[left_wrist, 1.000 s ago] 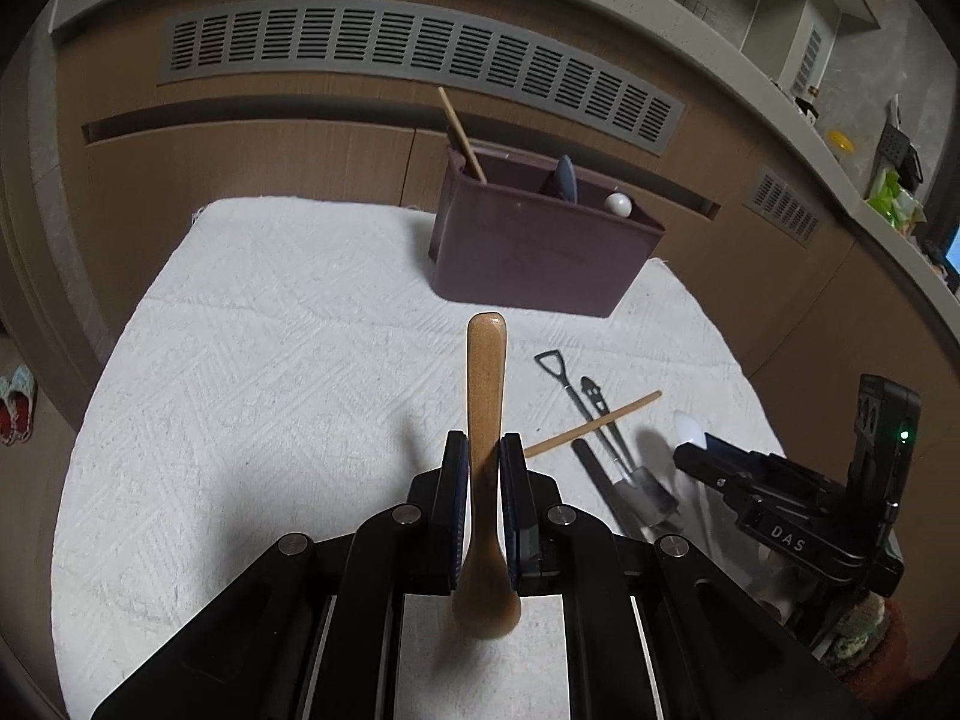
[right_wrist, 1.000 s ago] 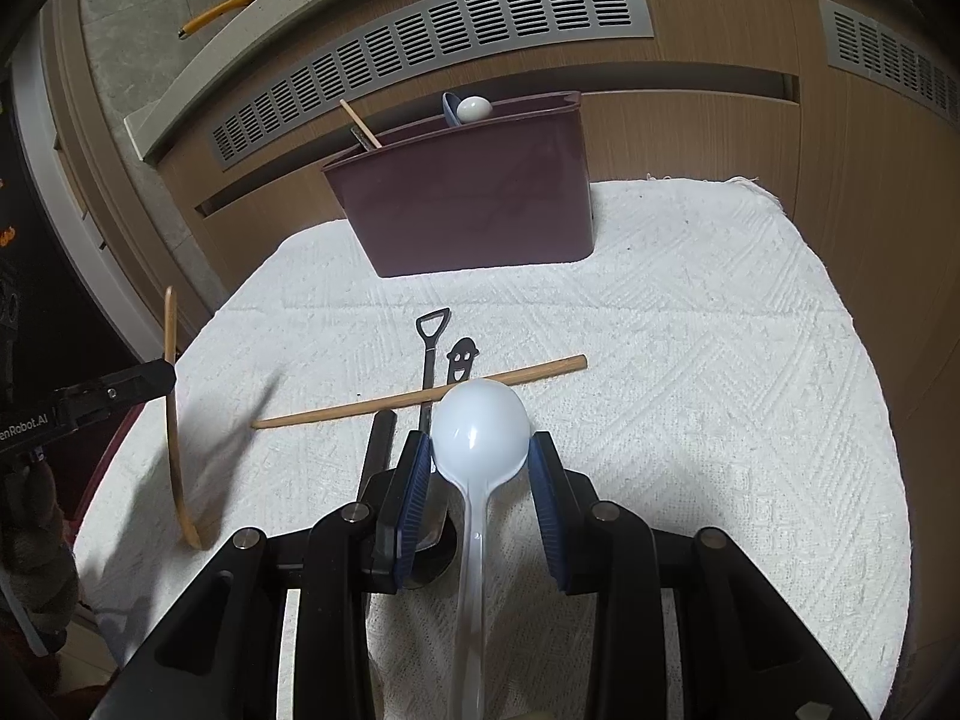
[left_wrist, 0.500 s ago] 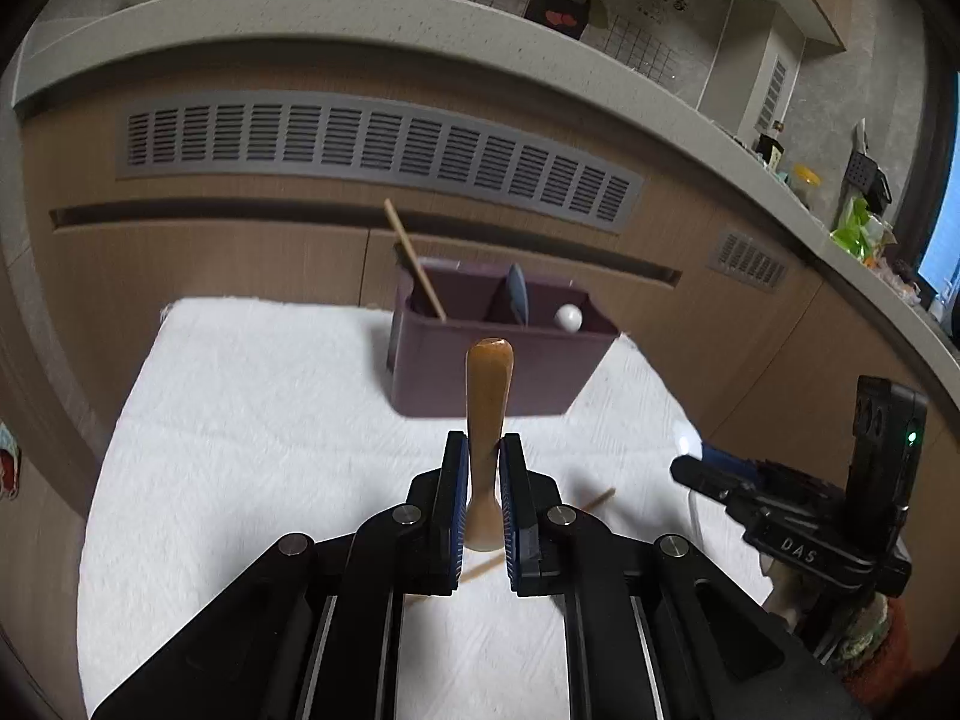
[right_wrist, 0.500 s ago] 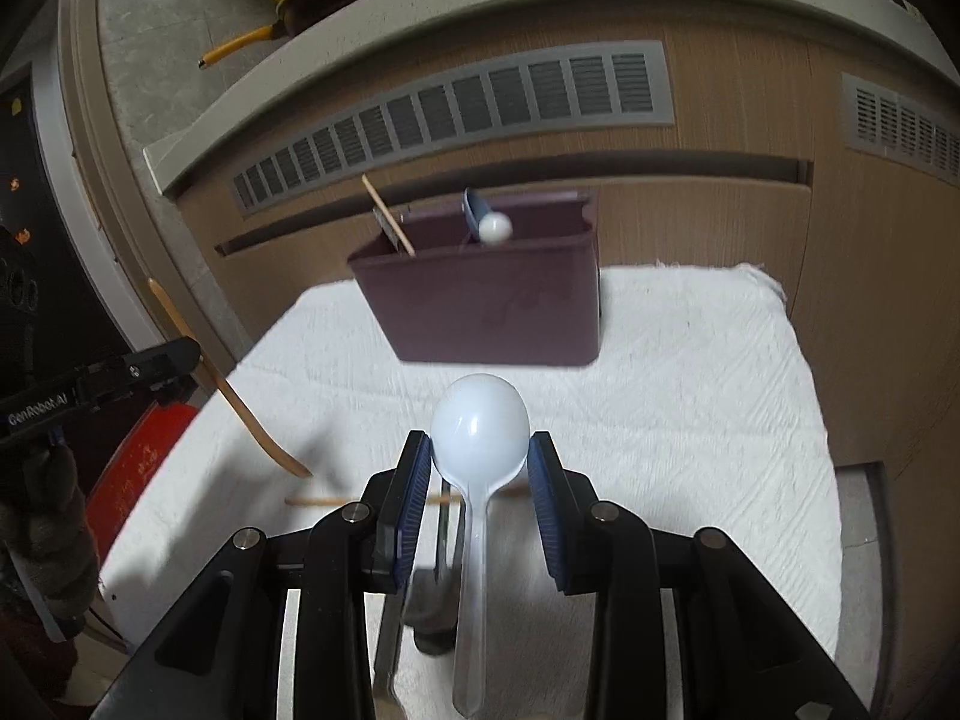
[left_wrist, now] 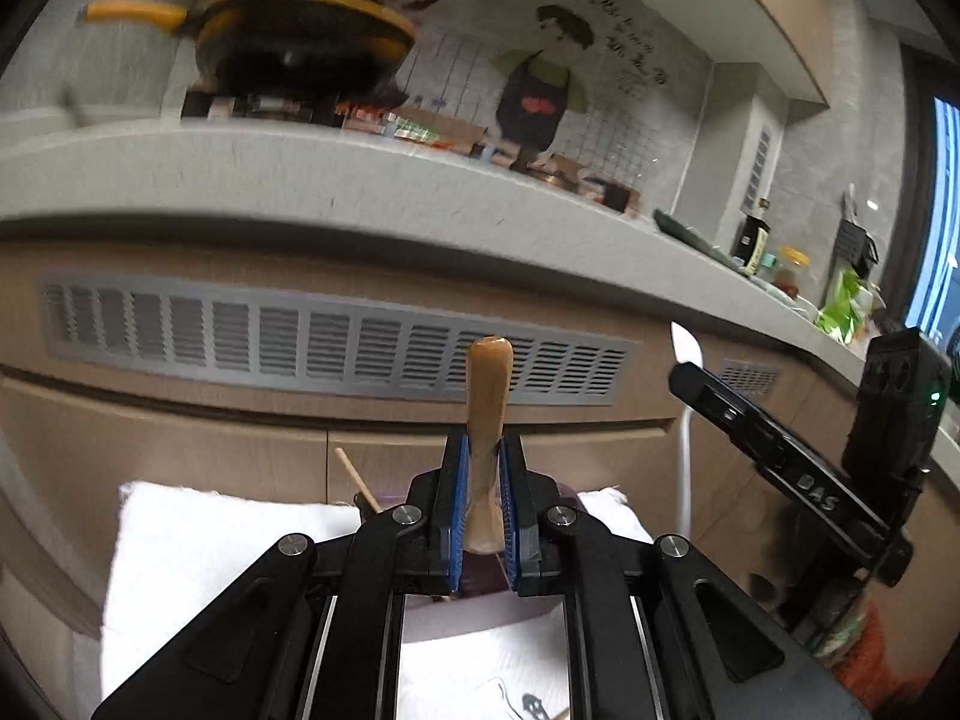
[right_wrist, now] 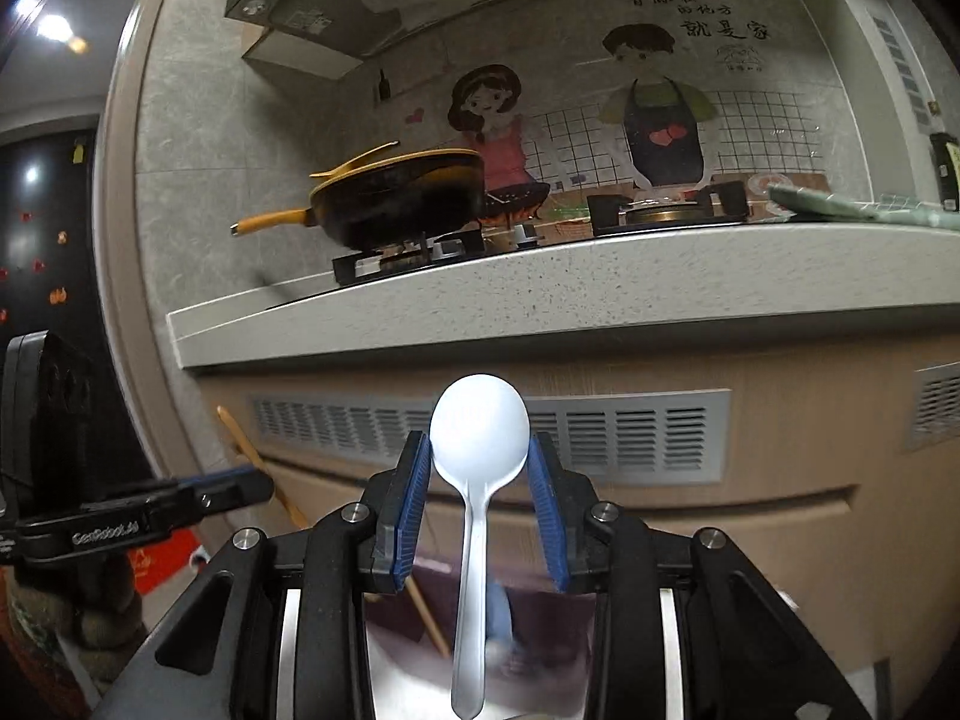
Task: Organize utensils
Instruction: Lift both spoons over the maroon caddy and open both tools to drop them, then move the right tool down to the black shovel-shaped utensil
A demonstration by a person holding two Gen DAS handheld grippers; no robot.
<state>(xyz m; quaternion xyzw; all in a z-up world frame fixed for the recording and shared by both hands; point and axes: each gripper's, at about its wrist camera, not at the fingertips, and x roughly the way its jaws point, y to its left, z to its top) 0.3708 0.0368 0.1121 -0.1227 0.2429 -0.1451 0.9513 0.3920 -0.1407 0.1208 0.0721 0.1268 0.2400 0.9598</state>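
My left gripper [left_wrist: 483, 456] is shut on a wooden spoon [left_wrist: 487, 414]; the handle sticks up past the blue pads. My right gripper [right_wrist: 479, 453] is shut on a white plastic spoon [right_wrist: 479, 426], bowl up between the pads and handle hanging down. Both are raised above the dark maroon utensil box [right_wrist: 528, 618], which shows low behind the fingers, also seen as the box [left_wrist: 474, 600] in the left wrist view. A wooden chopstick [left_wrist: 357, 480] pokes out of it. The right gripper [left_wrist: 780, 450] with its white spoon shows at the right of the left wrist view.
A white towel [left_wrist: 198, 540] covers the work surface. Small utensils [left_wrist: 528, 705] lie on it at the bottom edge. Behind are wooden cabinet fronts with a grey vent grille [left_wrist: 300, 336] and a countertop [right_wrist: 540, 282] bearing a yellow pan [right_wrist: 396, 192].
Both grippers have risen and tilted up with their spoons. The towel and box have dropped low in both views; the counter and wall now fill the upper half.
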